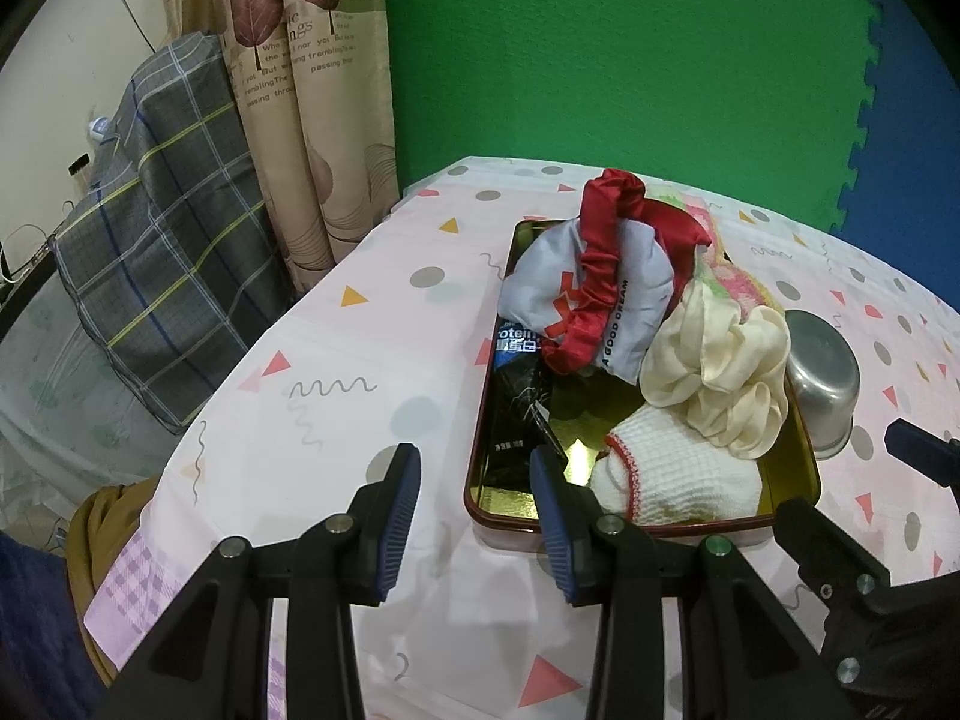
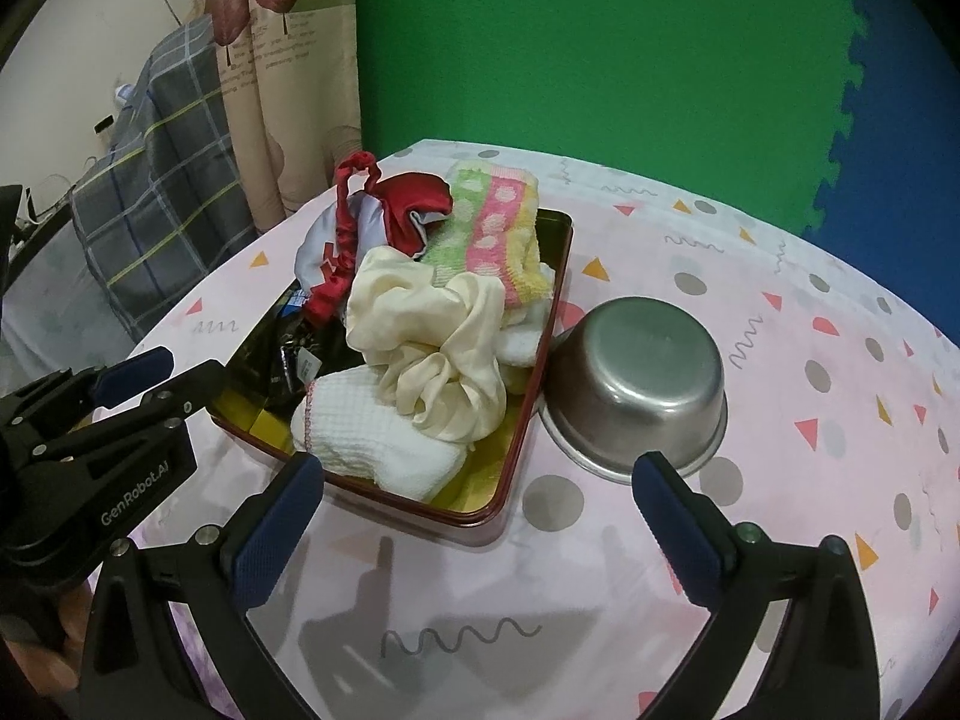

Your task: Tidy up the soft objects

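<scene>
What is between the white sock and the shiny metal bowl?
The tray's red rim and a bit of its gold floor lie between the sock and bowl, clearest in the right wrist view.

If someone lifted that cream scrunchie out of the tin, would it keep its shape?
Probably not: the cream scrunchie lies in loose, shiny folds, so it would likely sag and feel slippery. It looks light. It rests on the white sock, which might shift.

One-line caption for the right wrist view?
Open right gripper faces a tray piled with soft items, beside an upturned steel bowl.
</scene>
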A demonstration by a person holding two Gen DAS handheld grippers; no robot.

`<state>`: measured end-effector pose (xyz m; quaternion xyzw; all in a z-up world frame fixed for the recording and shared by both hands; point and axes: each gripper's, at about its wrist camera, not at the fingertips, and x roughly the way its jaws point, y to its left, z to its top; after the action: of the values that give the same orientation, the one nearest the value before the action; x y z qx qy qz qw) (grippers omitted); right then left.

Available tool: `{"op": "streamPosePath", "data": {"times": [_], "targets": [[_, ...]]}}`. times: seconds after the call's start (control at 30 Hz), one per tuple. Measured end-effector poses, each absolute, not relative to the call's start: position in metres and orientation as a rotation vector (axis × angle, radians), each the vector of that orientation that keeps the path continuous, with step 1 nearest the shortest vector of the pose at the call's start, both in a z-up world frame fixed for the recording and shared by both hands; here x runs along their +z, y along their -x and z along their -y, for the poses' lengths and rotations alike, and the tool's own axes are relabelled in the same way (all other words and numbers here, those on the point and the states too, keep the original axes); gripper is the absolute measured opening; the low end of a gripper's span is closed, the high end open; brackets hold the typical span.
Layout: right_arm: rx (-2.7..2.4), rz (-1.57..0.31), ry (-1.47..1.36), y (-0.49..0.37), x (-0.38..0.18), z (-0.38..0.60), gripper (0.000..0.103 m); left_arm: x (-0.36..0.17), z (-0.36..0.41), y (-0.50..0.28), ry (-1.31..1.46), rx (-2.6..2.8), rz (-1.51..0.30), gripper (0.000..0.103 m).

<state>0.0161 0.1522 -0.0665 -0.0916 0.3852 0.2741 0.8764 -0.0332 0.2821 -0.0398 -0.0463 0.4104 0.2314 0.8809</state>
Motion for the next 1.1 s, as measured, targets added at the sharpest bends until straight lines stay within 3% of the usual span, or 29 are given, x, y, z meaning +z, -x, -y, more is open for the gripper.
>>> {"op": "streamPosePath", "data": {"times": [1.1], "targets": [[0.576,-0.833,0.206,-0.0139,-0.0742,-0.1566,0.102,-0.0405,-0.2810,0.0341,0.082,0.476,-0.856,0.039]]}}
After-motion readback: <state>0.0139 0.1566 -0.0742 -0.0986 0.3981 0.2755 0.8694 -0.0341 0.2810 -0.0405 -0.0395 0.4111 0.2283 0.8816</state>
